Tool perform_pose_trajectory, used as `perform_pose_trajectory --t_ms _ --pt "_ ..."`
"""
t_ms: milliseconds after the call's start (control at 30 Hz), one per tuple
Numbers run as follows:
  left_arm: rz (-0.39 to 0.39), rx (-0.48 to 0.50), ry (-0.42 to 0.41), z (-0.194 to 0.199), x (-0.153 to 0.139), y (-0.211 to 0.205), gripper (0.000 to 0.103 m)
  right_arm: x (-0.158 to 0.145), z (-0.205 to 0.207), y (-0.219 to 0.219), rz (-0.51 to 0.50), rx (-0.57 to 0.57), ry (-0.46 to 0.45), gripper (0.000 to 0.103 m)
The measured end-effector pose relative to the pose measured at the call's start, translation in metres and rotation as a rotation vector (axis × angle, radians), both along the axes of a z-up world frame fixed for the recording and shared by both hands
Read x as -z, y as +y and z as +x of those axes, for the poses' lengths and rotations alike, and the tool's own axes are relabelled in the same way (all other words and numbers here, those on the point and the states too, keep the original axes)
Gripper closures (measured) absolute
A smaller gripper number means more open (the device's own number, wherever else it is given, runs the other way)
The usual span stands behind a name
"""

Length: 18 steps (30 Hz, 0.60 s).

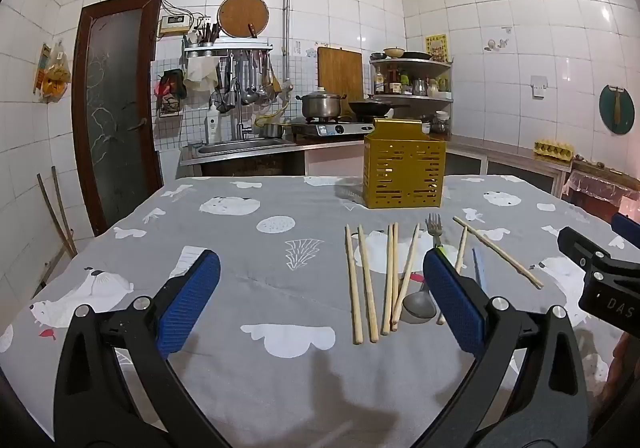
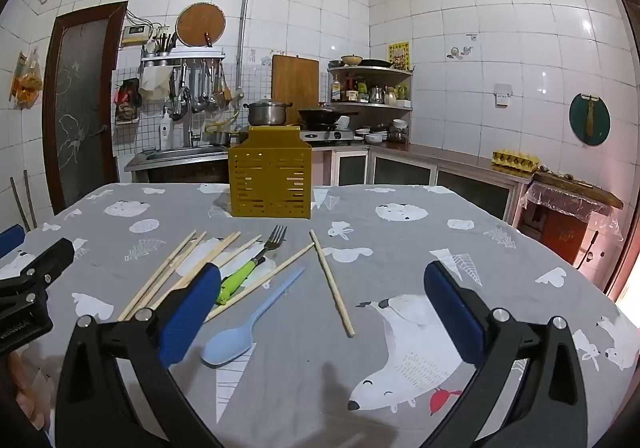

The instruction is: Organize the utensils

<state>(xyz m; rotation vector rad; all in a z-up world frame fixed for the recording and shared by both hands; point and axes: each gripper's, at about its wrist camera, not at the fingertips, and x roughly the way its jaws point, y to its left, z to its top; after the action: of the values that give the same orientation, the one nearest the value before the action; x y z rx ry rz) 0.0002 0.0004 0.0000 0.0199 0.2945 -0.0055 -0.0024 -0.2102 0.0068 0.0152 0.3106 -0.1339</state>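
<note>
The utensils are found lying loose on a table covered by a grey printed cloth (image 2: 400,248), in the middle of its width. A group of wooden chopsticks (image 1: 370,284) is laid roughly parallel, pointing toward the far edge; a further chopstick (image 2: 332,284) is set apart at an angle to the right of the group, and another (image 2: 260,280) lies diagonally between them. A fork with a green handle (image 2: 256,262) is seen among the chopsticks, tines toward the far edge. A pale blue spoon (image 2: 248,324) lies nearest the near edge, bowl forward. A metal ladle-like spoon (image 1: 418,306) is partly covered by chopsticks in the left wrist view. A yellow slotted utensil holder (image 2: 270,184) stands upright near the far edge, behind the utensils and apart from them.

The left gripper (image 1: 320,300) is held above the cloth with its tongs spread wide; nothing is held. The right gripper (image 2: 322,308) is likewise spread wide and empty, over the right-hand part of the table.
</note>
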Motion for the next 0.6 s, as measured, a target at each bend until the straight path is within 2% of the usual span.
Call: perform_pose_trajectory --t_ms 600 --pt "0.007 0.003 0.001 0.0031 0.0024 -0.0006 0.005 -0.0003 -0.0008 0.0001 -0.002 -0.001 -0.010 0.004"
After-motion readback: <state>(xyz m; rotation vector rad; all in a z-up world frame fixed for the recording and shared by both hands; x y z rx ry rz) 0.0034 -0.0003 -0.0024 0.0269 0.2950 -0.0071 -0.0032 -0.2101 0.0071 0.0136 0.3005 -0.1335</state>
